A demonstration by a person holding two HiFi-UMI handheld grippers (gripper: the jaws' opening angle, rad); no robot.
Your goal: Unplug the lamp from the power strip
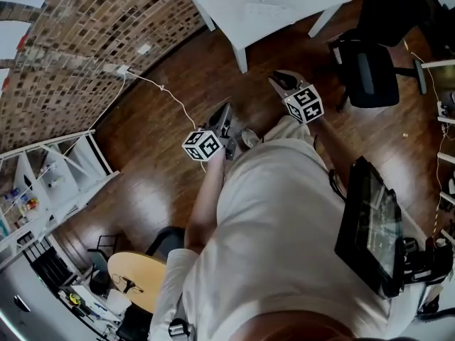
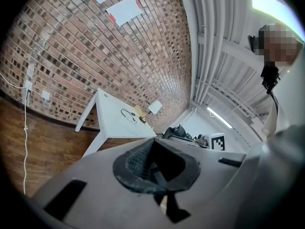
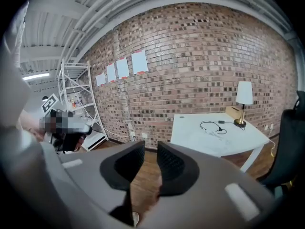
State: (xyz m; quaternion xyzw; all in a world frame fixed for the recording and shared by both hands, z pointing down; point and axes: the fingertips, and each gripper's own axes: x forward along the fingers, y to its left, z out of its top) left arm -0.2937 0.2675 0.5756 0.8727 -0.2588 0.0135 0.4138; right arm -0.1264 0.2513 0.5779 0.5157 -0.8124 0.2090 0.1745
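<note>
- While both tongs hang over the wooden floor (image 1: pixel 142 155), the lamp (image 3: pixel 244 99) stands on the white tabletop (image 1: pixel 284 20), well apart at 12 o'clock.
- Left tongs (image 2: pixel 155 163): pads together, empty.
- Right tongs (image 3: pixel 147 163): pads apart, nothing between.
- Black chair (image 1: pixel 370 62): 2 o'clock, beside the tabletop.
- White cable (image 1: pixel 167 94): crosses the floor at 10 o'clock.
- Shelf rack (image 1: pixel 57 169): 9 o'clock.

A brick wall (image 1: pixel 78 55) edges the wooden floor (image 1: pixel 163 162). A white counter (image 1: pixel 284 20) stands near that wall, with a black office chair (image 1: pixel 373 73) farther out. A white shelf rack (image 1: pixel 53 169) stands against it — pale sheets (image 3: pixel 139 62) are taped to its bricks.
</note>
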